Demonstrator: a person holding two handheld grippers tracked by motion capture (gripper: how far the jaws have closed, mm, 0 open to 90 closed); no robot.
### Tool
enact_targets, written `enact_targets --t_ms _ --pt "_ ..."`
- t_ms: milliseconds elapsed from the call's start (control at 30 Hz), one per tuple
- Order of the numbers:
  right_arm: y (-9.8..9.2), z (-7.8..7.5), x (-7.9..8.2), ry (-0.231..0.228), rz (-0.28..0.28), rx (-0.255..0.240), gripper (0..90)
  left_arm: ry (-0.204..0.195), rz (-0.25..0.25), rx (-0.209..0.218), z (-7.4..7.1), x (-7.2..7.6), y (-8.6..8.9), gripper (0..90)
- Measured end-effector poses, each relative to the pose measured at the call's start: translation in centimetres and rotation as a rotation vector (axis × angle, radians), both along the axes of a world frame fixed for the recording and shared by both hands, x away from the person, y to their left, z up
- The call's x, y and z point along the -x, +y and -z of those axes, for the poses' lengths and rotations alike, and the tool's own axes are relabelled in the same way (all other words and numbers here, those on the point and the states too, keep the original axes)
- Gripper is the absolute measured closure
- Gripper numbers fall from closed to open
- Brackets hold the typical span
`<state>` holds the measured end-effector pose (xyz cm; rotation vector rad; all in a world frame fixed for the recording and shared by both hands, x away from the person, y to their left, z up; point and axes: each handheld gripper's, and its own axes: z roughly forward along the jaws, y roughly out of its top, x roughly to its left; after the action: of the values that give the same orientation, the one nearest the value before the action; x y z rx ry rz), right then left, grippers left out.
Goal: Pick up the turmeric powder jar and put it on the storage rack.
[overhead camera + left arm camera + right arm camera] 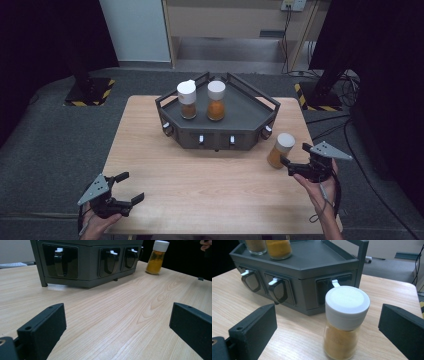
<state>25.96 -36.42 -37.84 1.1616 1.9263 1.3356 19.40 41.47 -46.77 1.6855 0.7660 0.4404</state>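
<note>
A spice jar (pixel 279 150) with a white cap and orange-yellow powder stands upright on the wooden table (pixel 210 175), right of a dark grey rack (pixel 220 131). My right gripper (pixel 295 154) is open just right of the jar. In the right gripper view the jar (pixel 347 315) stands between the spread jaws of the right gripper (pixel 327 325), untouched. My left gripper (pixel 132 186) is open with nothing between its jaws, near the table's front left corner. In its own view the left gripper (pixel 117 322) faces the rack (pixel 87 262) and the distant jar (pixel 155 257).
Two more white-capped jars stand on the rack's top: one with brown contents (pixel 187 100), one with orange (pixel 216 101). The rack's front (pixel 294 287) carries several small levers with white tips. Bare wood lies between the grippers. Dark floor surrounds the table.
</note>
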Motion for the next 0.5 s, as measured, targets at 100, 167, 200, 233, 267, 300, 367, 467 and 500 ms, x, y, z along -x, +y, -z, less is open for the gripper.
enact_targets --t_ms 100,167,200,233,267,300,367,467,500 --pt "0.1 0.2 -0.7 0.009 0.005 0.009 1.9 0.001 -0.001 -0.002 0.0 0.0 0.0 0.0" --pt "0.1 0.3 -1.2 0.017 0.009 0.005 2.0 0.001 -0.001 -0.002 0.0 0.0 0.0 0.0" --pt "0.1 0.4 -1.4 0.018 0.011 0.007 2.0 0.001 -0.001 -0.001 0.0 0.0 0.0 0.0" --pt "0.2 0.5 -1.6 0.021 0.014 0.007 2.1 0.002 -0.002 -0.003 0.0 0.0 0.0 0.0" --pt "0.2 0.6 -1.8 0.026 0.017 0.008 2.3 0.003 -0.002 -0.002 0.0 0.0 0.0 0.0" --pt "0.2 0.6 -2.0 0.027 0.018 0.007 2.5 0.003 -0.002 -0.001 0.0 0.0 0.0 0.0" --pt "0.3 0.7 -2.3 0.029 0.023 0.013 2.6 0.002 -0.002 -0.003 0.0 0.0 0.0 0.0" --pt "0.3 0.9 -2.9 0.036 0.026 0.015 3.3 0.004 0.000 -0.004 0.0 0.0 0.0 0.0" --pt "0.3 0.9 -3.1 0.038 0.026 0.016 3.3 0.004 0.000 -0.003 0.0 -0.1 0.0 0.0"
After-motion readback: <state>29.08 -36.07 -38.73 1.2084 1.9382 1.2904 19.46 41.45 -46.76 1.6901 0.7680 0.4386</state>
